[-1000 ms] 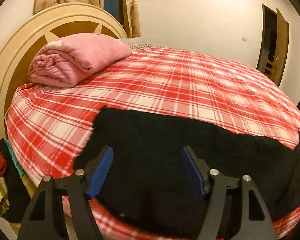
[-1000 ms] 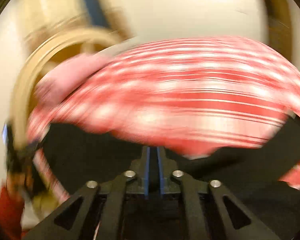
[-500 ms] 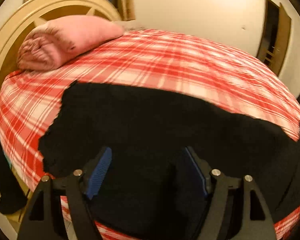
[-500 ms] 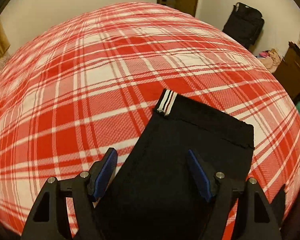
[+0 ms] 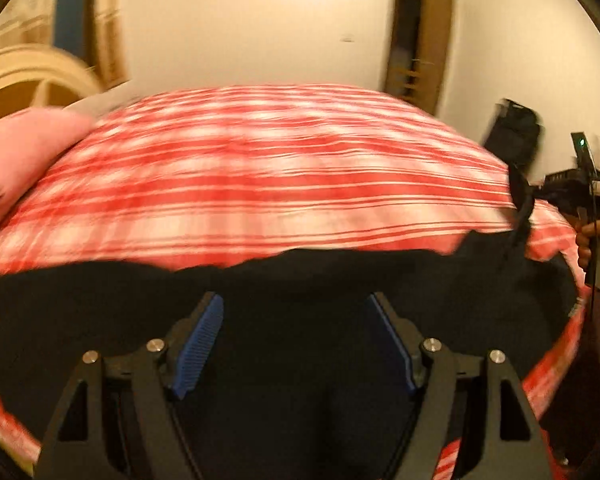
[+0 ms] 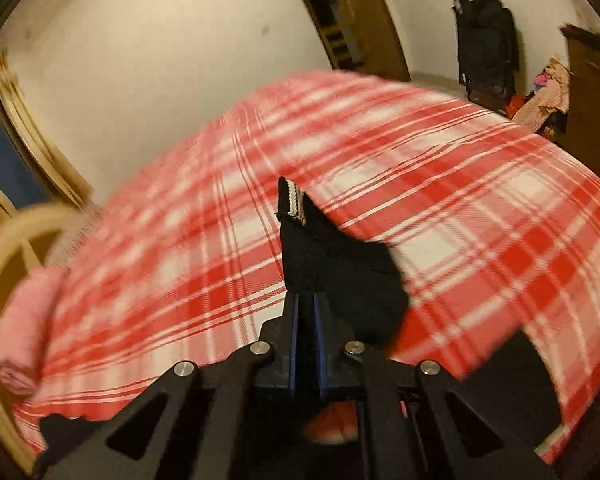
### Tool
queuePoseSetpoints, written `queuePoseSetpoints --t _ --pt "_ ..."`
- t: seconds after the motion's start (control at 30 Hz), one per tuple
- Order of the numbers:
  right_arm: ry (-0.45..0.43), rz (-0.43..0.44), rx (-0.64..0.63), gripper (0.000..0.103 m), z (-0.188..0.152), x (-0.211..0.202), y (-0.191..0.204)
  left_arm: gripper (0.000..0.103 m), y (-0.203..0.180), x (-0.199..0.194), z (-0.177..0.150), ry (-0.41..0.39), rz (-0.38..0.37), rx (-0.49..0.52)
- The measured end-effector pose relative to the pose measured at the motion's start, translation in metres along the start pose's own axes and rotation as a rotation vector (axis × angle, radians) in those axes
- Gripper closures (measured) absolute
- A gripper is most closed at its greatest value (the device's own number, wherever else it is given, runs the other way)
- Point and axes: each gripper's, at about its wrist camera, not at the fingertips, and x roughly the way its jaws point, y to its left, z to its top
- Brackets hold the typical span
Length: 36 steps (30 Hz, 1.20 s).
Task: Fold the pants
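Observation:
Black pants [image 5: 300, 300] lie along the near edge of a bed with a red and white plaid cover [image 5: 260, 184]. My left gripper [image 5: 296, 344] is open and hovers just above the pants' middle. My right gripper [image 6: 305, 300] is shut on the hem end of the pants [image 6: 332, 264], which has a small striped tag [image 6: 294, 200], and holds it raised above the bed. The right gripper also shows at the far right of the left wrist view [image 5: 588, 200], with the lifted hem [image 5: 520, 200]. Both views are blurred by motion.
A folded pink blanket [image 5: 16, 160] lies at the head of the bed by the cream headboard [image 5: 28, 76]. A door [image 5: 416, 64] and a black bag [image 6: 484, 44] stand by the far wall. Clothes [image 6: 544, 92] pile against brown furniture.
My right gripper was open over the pants' hem and has shut on it and lifted it. My left gripper has swung right along the pants and stays open.

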Motion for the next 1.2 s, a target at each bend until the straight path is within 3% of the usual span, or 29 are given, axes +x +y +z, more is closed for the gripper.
queuePoseSetpoints --t 0.17,0.4,0.63,0.73,0.8,0.87,0.93,1.03,1.13,1.2 --pt "-0.018 0.001 0.118 0.096 -0.042 -0.049 -0.053 0.026 -0.041 0.007 0.007 -0.004 -0.072 0.099" --pt "0.068 -0.065 0.209 0.097 -0.101 -0.055 -0.106 0.026 -0.075 0.018 0.006 0.028 -0.142 0.152" --pt "0.195 -0.151 0.188 0.097 -0.103 -0.054 -0.124 0.026 -0.101 0.026 -0.006 0.072 -0.163 0.198" --pt "0.143 -0.189 0.128 0.095 -0.089 -0.075 -0.126 0.026 -0.110 0.033 -0.012 0.100 -0.157 0.220" --pt "0.105 -0.209 0.094 0.085 -0.076 -0.082 -0.125 0.026 -0.113 0.034 -0.015 0.096 -0.152 0.237" --pt "0.125 -0.110 0.159 0.048 -0.074 -0.081 -0.125 0.026 -0.116 0.035 -0.017 0.104 -0.147 0.245" --pt "0.149 -0.007 0.226 0.039 -0.083 -0.073 -0.120 0.026 -0.116 0.035 -0.019 0.110 -0.147 0.241" --pt "0.167 0.064 0.226 0.040 -0.109 -0.054 -0.100 0.026 -0.112 0.031 -0.022 0.113 -0.145 0.224" --pt "0.165 -0.072 0.118 0.055 -0.129 -0.036 -0.074 0.026 -0.105 0.029 -0.025 0.120 -0.129 0.205" --pt "0.174 -0.114 0.076 0.055 -0.132 -0.024 -0.065 0.026 -0.103 0.030 -0.026 0.122 -0.125 0.198"
